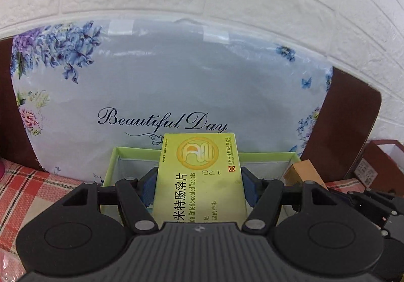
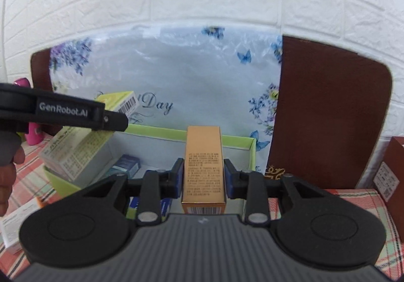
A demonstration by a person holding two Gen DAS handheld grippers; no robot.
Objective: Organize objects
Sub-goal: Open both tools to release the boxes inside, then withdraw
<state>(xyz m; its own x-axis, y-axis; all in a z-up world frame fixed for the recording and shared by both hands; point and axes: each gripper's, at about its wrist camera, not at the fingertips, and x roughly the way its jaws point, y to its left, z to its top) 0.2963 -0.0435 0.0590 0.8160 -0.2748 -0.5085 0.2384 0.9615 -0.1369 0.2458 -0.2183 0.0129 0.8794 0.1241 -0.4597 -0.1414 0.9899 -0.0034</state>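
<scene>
My left gripper [image 1: 199, 181] is shut on a yellow-green medicine box [image 1: 199, 176] and holds it above the open green tray box [image 1: 111, 168]. In the right wrist view the left gripper [image 2: 111, 123] shows at the left with that medicine box [image 2: 83, 148] tilted over the tray's left end. My right gripper [image 2: 203, 176] is shut on a tall golden-orange box [image 2: 203, 168], held over the green tray [image 2: 242, 145]. The golden-orange box [image 1: 305, 171] also shows at the right in the left wrist view. A blue box [image 2: 126, 164] lies inside the tray.
A floral "Beautiful Day" panel [image 1: 164, 85] leans against the white brick wall behind the tray. A brown board [image 2: 328, 115] stands at the right. A dark red box [image 2: 394, 171] is far right. A pink bottle [image 2: 32, 133] and white boxes [image 2: 15, 226] sit left on the plaid cloth.
</scene>
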